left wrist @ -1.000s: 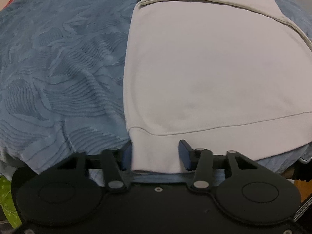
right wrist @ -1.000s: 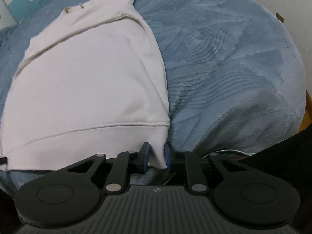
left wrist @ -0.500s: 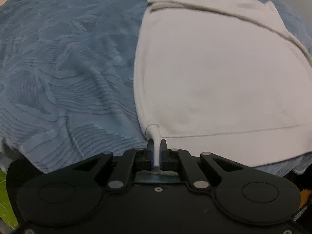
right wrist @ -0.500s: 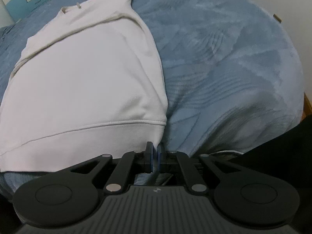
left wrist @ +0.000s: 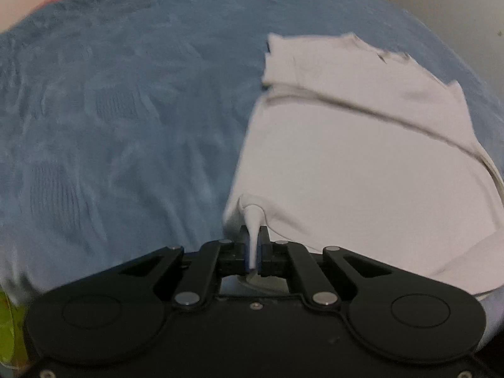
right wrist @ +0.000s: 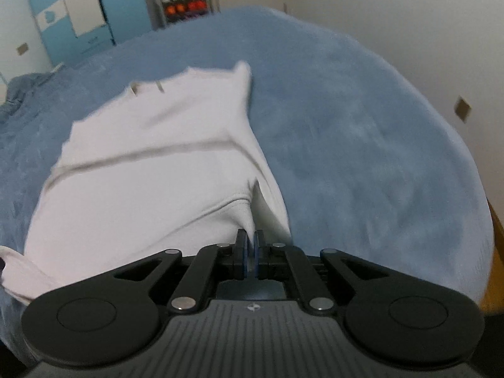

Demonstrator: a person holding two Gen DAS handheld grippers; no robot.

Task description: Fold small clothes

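Nearest, the left gripper (left wrist: 253, 247) has its jaws pinched tight on the near left corner of the white shirt (left wrist: 362, 170). The right gripper (right wrist: 251, 250) has its jaws pinched tight on the near right corner. Both corners are lifted off the blue blanket (left wrist: 126, 126). The rest of the shirt lies flat on the blanket, with its neck at the far end. Past the bed stands a blue and white cupboard (right wrist: 78, 9).

The pinches look small, so a corner could slip out if pulled hard. If one gripper goes faster, the fold could come out crooked.
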